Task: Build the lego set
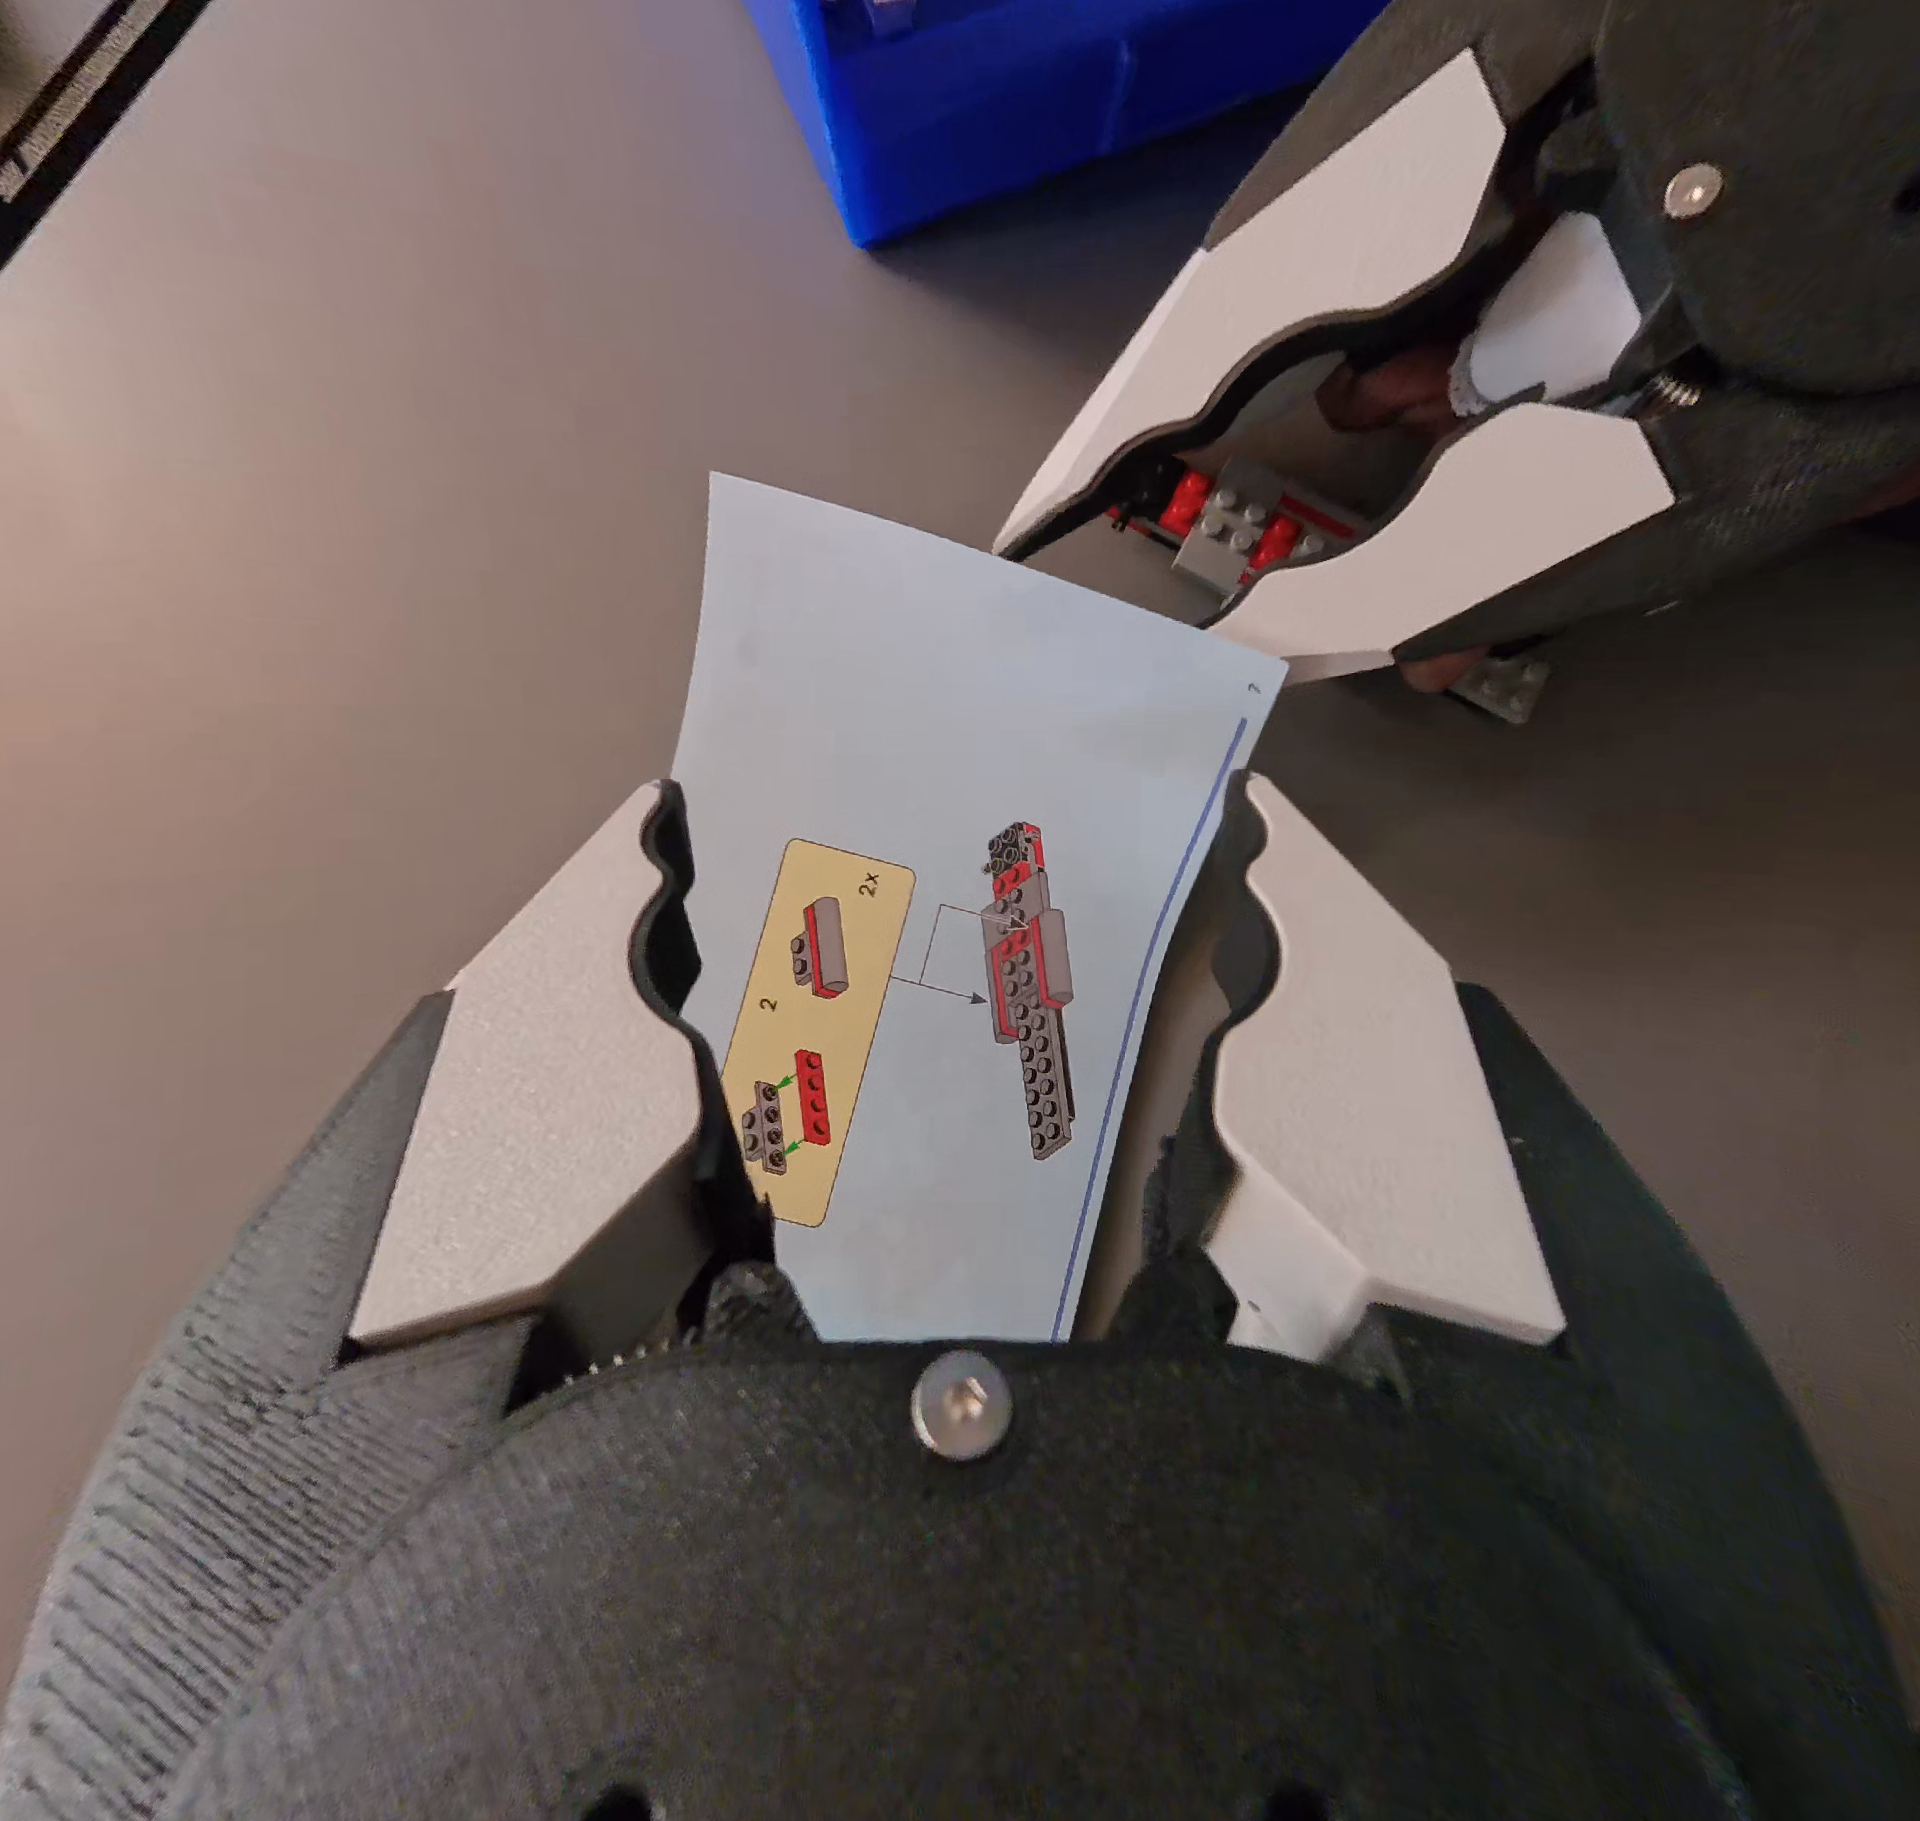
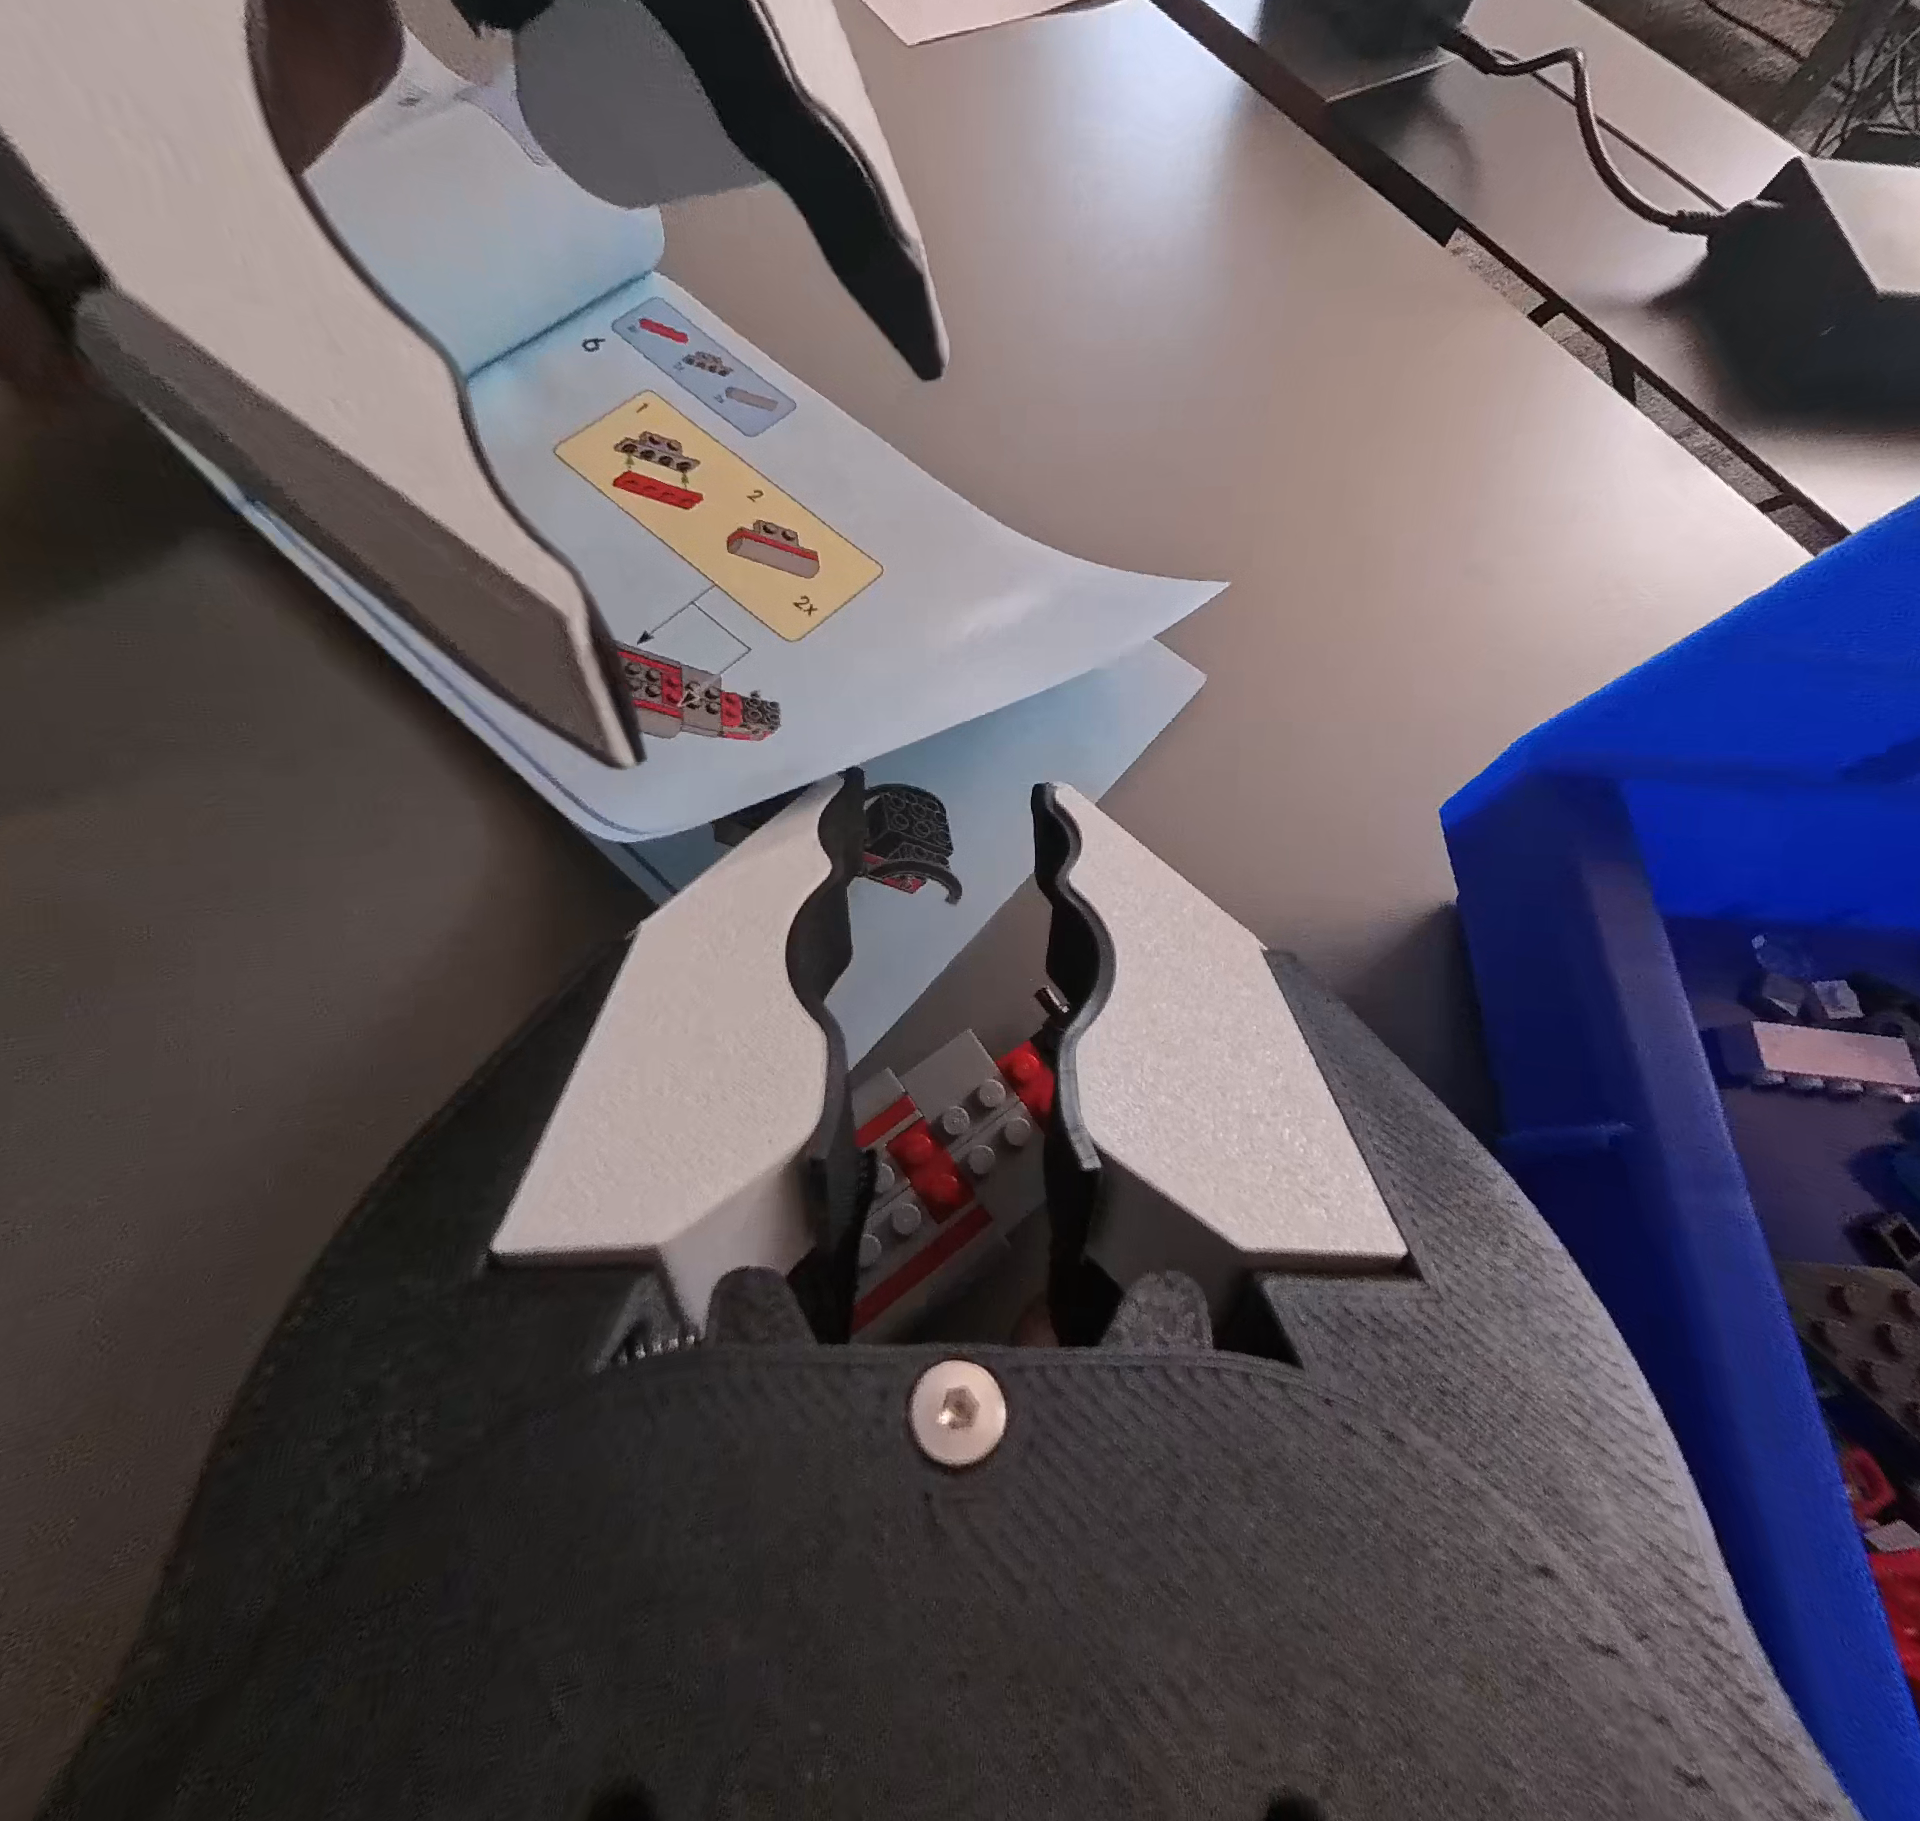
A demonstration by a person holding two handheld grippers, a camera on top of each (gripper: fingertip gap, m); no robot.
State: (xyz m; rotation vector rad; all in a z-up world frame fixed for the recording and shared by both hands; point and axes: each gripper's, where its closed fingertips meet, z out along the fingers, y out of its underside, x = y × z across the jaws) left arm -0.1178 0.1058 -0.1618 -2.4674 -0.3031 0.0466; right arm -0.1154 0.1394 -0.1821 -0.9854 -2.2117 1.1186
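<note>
Left gripper point(image 1: 956, 795): spread wide over a curled page of the instruction booklet point(image 1: 935, 784); page rising between the two fingers, touching neither clearly; grip on the paper impossible to tell.
Right gripper point(image 2: 945, 795): narrowed onto the lego model point(image 2: 935, 1148); dark inner pads pressing the model's sides deep in the throat, tips left apart; seen also at far right of the left wrist view point(image 1: 1101, 587), tips just beside the page's far corner.
Lego model: grey and red studded build; lying lengthwise between the right gripper's fingers, above the grey table point(image 1: 364, 421).
Instruction booklet: pale blue; open on the table, top page lifted and bowed; drawings of grey and red bricks on the facing page.
Blue bin point(image 1: 1039, 78): far side of the table in the left wrist view, right edge in the other point(image 2: 1662, 836); loose bricks inside.
Small grey brick point(image 1: 1501, 691): on the table, just under the right gripper.
</note>
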